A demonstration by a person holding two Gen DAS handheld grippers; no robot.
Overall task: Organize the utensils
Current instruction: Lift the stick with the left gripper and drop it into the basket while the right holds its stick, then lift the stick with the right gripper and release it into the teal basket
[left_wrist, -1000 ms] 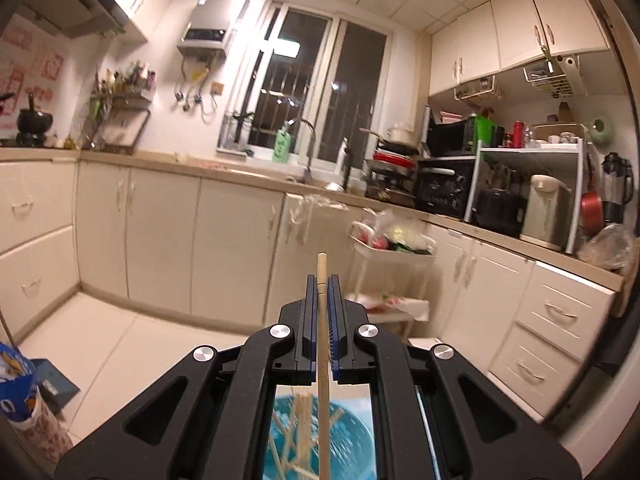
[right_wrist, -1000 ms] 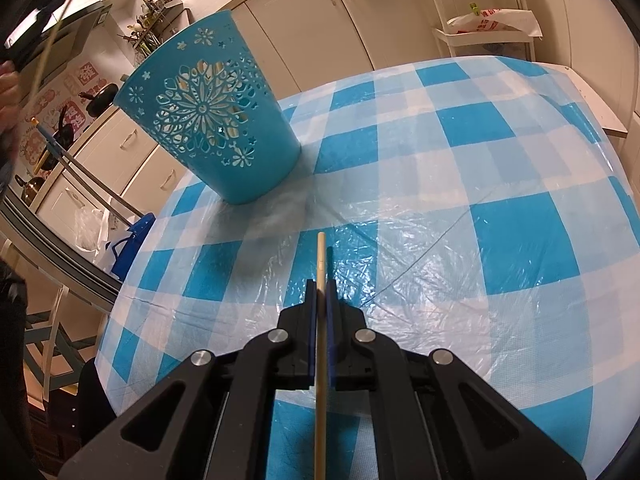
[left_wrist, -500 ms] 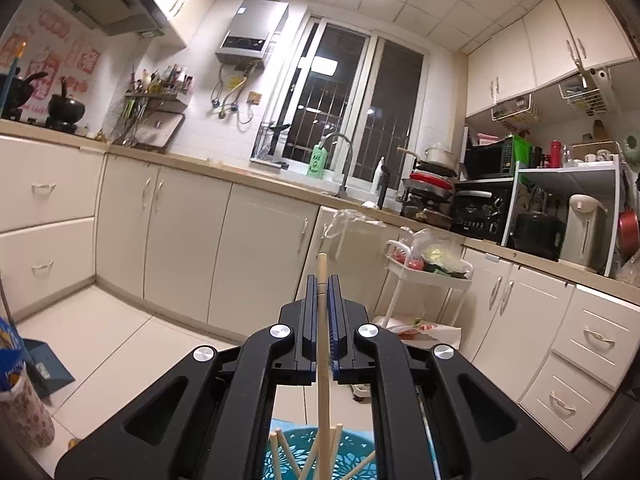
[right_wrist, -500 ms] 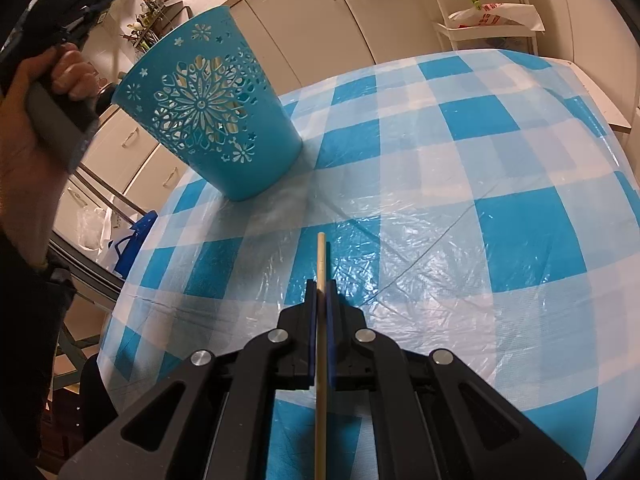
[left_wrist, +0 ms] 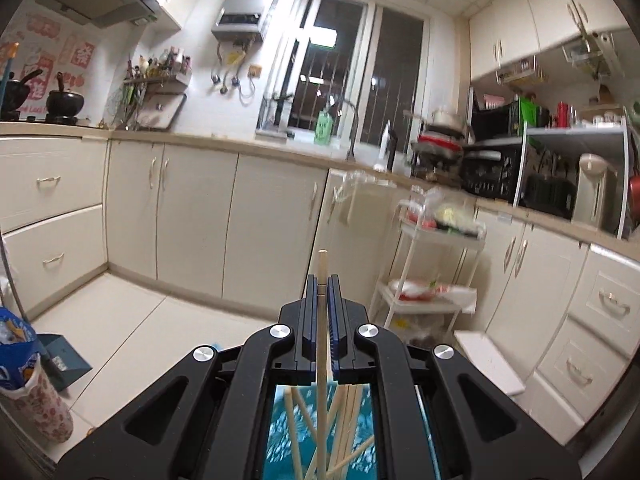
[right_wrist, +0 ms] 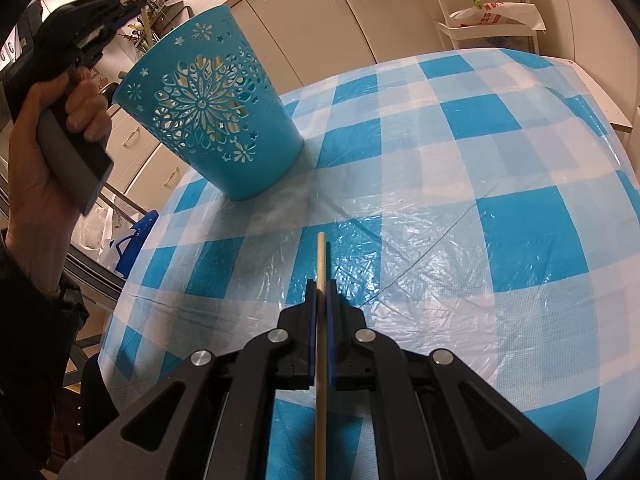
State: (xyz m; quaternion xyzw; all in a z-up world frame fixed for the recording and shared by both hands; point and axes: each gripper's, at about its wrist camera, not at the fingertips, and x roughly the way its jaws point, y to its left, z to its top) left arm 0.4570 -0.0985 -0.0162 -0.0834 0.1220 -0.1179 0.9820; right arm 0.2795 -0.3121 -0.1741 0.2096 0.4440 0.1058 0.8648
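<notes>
The checked desk [right_wrist: 500,184] shows only in the right view, with the teal basket [right_wrist: 216,120] at upper left. Each hand-held gripper, left [left_wrist: 322,280] and right [right_wrist: 321,286], clamps one chopstick [left_wrist: 321,360] [right_wrist: 320,360]; the left view alone shows more chopsticks [left_wrist: 344,420] inside, at bottom centre.

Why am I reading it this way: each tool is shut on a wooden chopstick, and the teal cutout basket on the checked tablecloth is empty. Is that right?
One thing is wrong: the teal basket is not empty. The left wrist view looks down into it and shows several chopsticks already inside. The left tool and right tool are each shut on a chopstick.
</notes>
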